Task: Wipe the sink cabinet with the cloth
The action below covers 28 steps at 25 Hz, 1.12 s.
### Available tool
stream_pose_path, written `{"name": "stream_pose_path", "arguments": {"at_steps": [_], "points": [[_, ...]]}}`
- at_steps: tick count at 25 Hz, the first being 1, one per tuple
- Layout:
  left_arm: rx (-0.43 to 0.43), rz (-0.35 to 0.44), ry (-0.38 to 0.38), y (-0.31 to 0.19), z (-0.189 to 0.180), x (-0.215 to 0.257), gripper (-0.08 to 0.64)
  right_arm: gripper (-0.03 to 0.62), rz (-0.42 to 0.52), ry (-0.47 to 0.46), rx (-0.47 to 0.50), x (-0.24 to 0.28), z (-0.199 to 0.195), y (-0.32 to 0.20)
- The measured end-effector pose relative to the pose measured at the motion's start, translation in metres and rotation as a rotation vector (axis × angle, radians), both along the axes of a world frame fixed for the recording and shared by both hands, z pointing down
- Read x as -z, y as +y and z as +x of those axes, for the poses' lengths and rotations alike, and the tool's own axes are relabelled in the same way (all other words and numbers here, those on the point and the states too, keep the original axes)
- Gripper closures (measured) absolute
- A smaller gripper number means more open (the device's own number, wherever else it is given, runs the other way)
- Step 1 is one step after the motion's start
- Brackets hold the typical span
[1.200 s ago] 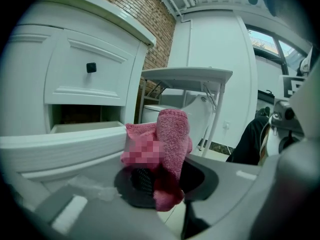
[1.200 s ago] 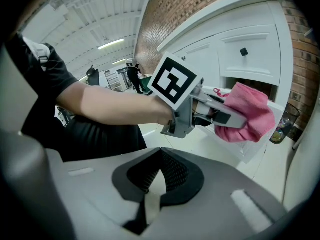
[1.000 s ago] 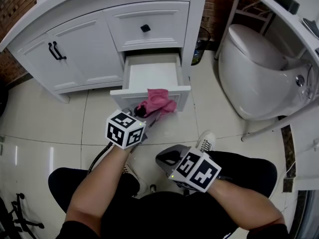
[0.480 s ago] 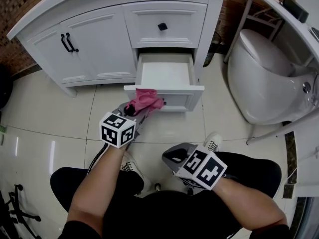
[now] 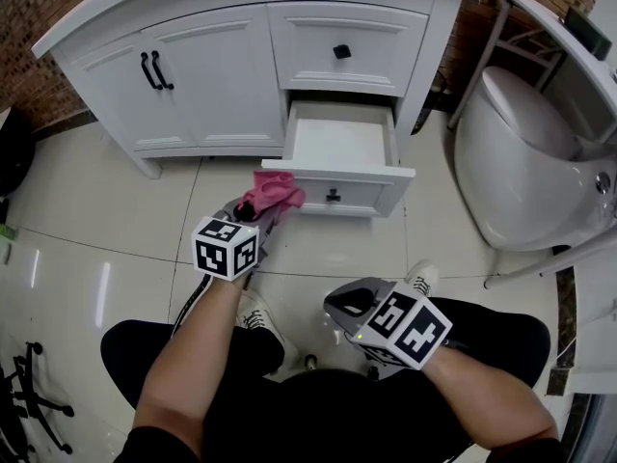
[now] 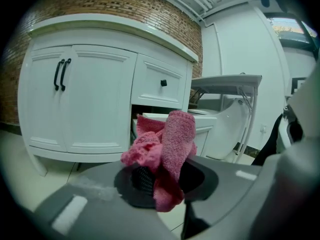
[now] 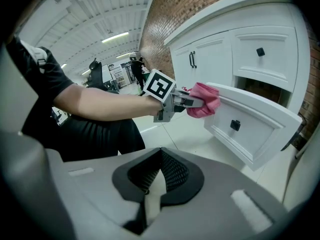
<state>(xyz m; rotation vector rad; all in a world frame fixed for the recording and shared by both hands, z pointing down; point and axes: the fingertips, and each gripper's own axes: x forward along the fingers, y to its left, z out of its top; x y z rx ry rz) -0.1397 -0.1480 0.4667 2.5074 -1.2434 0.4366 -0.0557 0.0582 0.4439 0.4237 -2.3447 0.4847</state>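
Note:
The white sink cabinet (image 5: 222, 61) stands ahead of me with its lower drawer (image 5: 342, 143) pulled open. My left gripper (image 5: 256, 210) is shut on a crumpled pink cloth (image 5: 271, 193), which rests against the left corner of the drawer front (image 5: 352, 196). In the left gripper view the cloth (image 6: 168, 143) bunches up out of the left gripper (image 6: 160, 180). In the right gripper view the cloth (image 7: 204, 99) touches the drawer front (image 7: 250, 129). My right gripper (image 5: 345, 303) hangs low over my lap, away from the cabinet. The right gripper (image 7: 151, 186) is shut with nothing in it.
A white toilet (image 5: 535, 162) stands right of the cabinet, under a white table frame (image 5: 540, 13). Glossy floor tiles (image 5: 87, 220) spread in front. My knees and a white shoe (image 5: 421, 278) fill the bottom of the head view. A black chair base (image 5: 29, 403) sits lower left.
The left gripper has carried the cloth leftward along the drawer front, from near its middle to its left corner. The right gripper has stayed over my lap.

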Motion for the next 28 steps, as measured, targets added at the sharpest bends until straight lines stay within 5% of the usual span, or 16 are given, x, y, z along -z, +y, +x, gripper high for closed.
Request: {"name": "stream_pose_path", "arguments": {"at_steps": [4, 9, 19, 28], "points": [[-0.047, -0.011, 0.023, 0.011, 0.012, -0.005, 0.466, 0.586, -0.005, 0.000, -0.010, -0.002, 0.004, 0.000], [-0.248, -0.017, 0.021, 0.049, 0.083, -0.022, 0.465, 0.586, -0.006, -0.010, -0.022, 0.000, 0.008, -0.001], [-0.439, -0.078, -0.001, 0.055, 0.191, -0.060, 0.466, 0.586, -0.006, -0.037, -0.071, 0.000, 0.034, -0.004], [-0.454, -0.091, 0.031, 0.040, 0.236, -0.084, 0.466, 0.586, -0.018, -0.054, -0.092, 0.000, 0.043, -0.005]]}}
